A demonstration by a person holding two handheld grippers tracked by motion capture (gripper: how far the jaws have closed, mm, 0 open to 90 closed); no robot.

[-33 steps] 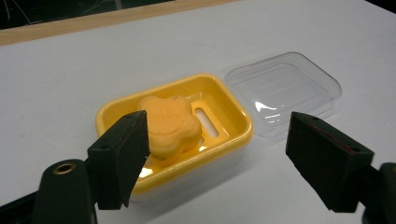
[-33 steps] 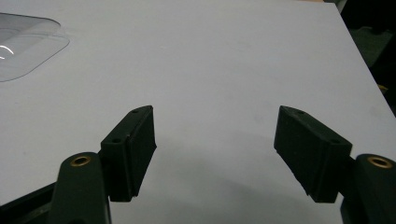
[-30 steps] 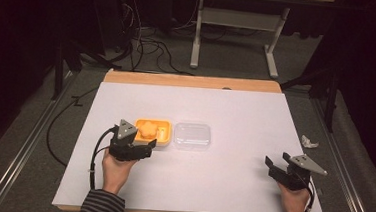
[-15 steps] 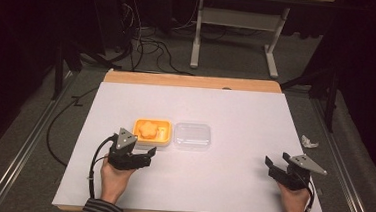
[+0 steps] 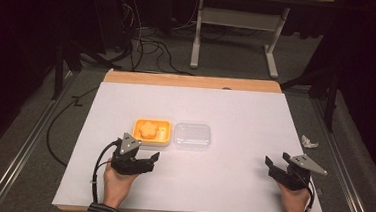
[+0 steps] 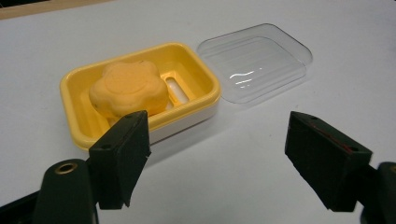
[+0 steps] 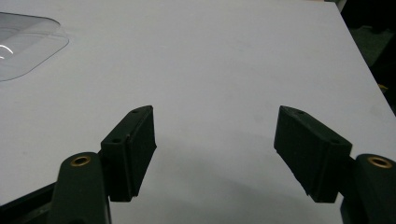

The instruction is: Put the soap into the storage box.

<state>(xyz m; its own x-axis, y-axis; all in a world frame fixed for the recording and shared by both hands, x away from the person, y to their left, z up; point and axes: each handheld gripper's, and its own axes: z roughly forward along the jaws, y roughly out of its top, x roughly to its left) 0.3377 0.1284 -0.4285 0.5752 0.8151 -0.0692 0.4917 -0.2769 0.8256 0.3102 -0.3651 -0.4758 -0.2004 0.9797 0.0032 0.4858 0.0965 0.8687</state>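
Yellow rectangular plastic soap dish (image 5: 151,132) with orange flower-shaped soap (image 6: 129,88) was seen mid-tabletop, just beyond the left tool (image 5: 148,161), jaws spread, empty. Light, rigid, slippery; rim grasp judged best.

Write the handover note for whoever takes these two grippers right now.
Left gripper: open, empty, low over the table just short of the yellow soap dish.
Right gripper: open, empty, near the table's right edge, apart from everything.
Things: the flower-shaped orange soap lies in the dish; the clear lid lies flat on the table beside the dish, at its right in the high view.
Done: soap is in the dish.
Left, probably: pick up the lid and set it on the dish.
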